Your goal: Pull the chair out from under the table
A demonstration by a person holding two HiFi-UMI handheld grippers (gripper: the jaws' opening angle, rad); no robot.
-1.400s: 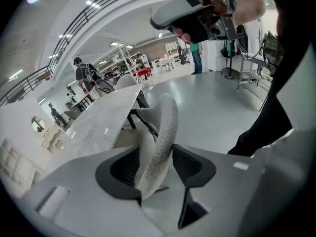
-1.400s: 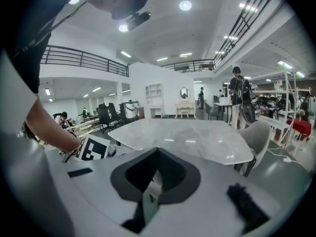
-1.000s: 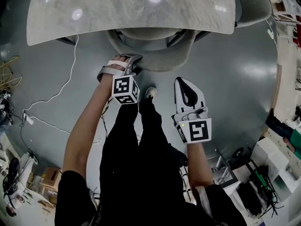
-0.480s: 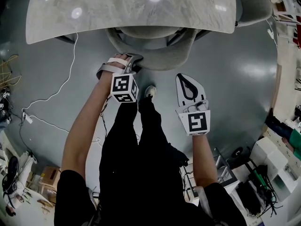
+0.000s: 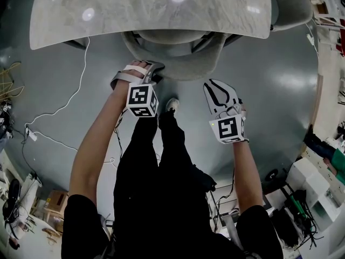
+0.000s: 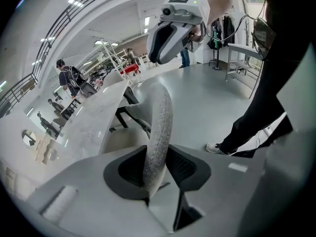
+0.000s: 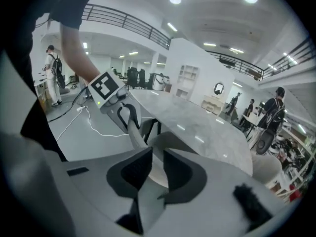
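1. Gripping the chair (image 5: 186,63) back, the left gripper (image 5: 144,72) has just closed its jaws on it.
2. The chair sits under the table (image 5: 151,9), at 12 o'clock.
3. The right gripper (image 5: 218,90) has just opened a little and holds nothing.

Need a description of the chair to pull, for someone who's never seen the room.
Start at the marble table across the top of the head view. The grey chair is tucked under the middle of its near edge, curved backrest sticking out. The second chair stands at the table's right end instead.
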